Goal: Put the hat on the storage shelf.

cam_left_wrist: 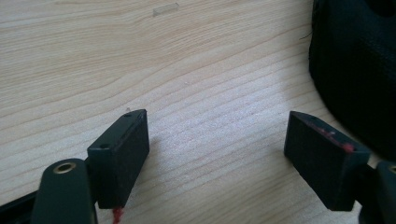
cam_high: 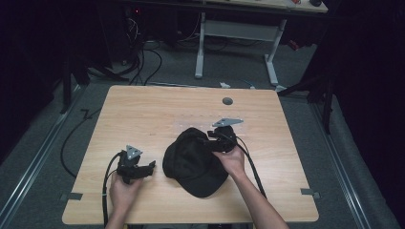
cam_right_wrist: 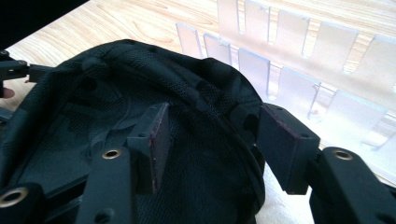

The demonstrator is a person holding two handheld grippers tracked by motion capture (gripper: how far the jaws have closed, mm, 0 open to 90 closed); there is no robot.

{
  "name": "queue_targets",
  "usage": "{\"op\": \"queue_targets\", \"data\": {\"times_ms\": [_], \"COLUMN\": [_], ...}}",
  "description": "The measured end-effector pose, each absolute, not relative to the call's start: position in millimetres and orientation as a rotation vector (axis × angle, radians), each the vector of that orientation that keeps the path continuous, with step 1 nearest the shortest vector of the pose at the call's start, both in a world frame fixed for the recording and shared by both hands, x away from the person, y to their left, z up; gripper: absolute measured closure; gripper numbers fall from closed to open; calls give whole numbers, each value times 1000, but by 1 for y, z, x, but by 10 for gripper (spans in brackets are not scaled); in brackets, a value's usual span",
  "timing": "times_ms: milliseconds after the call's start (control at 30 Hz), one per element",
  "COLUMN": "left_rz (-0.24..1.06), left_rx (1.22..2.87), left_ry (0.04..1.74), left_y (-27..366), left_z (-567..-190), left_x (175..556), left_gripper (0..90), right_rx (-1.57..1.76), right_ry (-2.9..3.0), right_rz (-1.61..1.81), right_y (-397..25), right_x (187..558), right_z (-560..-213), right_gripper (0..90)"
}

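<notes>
Left gripper (cam_high: 152, 165) at 7 o'clock on the wooden table (cam_high: 143, 109), jaws spread wide, nothing between them; its own view adds pale straight wood grain and the black cap (cam_left_wrist: 359, 70) at 2 o'clock. Cap (cam_high: 193, 162) lies near table centre, soft mesh weave, domed. Right gripper (cam_high: 208, 137) at the cap's 1 o'clock: jaws parted astride the rim, one inside, not clamped. Right gripper view reveals frosted slotted plastic strips (cam_right_wrist: 299, 60).
</notes>
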State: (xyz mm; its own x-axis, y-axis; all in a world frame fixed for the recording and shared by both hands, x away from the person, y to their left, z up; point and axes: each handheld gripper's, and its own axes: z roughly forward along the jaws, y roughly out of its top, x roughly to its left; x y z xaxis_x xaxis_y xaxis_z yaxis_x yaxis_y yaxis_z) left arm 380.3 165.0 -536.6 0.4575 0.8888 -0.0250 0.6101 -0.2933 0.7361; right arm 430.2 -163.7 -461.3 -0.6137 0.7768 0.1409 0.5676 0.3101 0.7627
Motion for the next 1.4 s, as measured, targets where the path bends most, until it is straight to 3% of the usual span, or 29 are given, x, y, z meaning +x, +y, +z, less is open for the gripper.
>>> {"op": "queue_targets", "data": {"times_ms": [367, 1400], "left_rz": [514, 519], "left_rx": [2016, 2023], "left_ry": [1247, 1245], "left_y": [165, 165], "left_z": [-537, -537], "left_x": [380, 380], "left_gripper": [224, 223], "right_rx": [1198, 942], "right_ry": [2361, 2501], "right_rz": [1161, 1140], "right_y": [-154, -158], "right_x": [442, 441], "right_z": [-470, -478], "right_gripper": [511, 822]}}
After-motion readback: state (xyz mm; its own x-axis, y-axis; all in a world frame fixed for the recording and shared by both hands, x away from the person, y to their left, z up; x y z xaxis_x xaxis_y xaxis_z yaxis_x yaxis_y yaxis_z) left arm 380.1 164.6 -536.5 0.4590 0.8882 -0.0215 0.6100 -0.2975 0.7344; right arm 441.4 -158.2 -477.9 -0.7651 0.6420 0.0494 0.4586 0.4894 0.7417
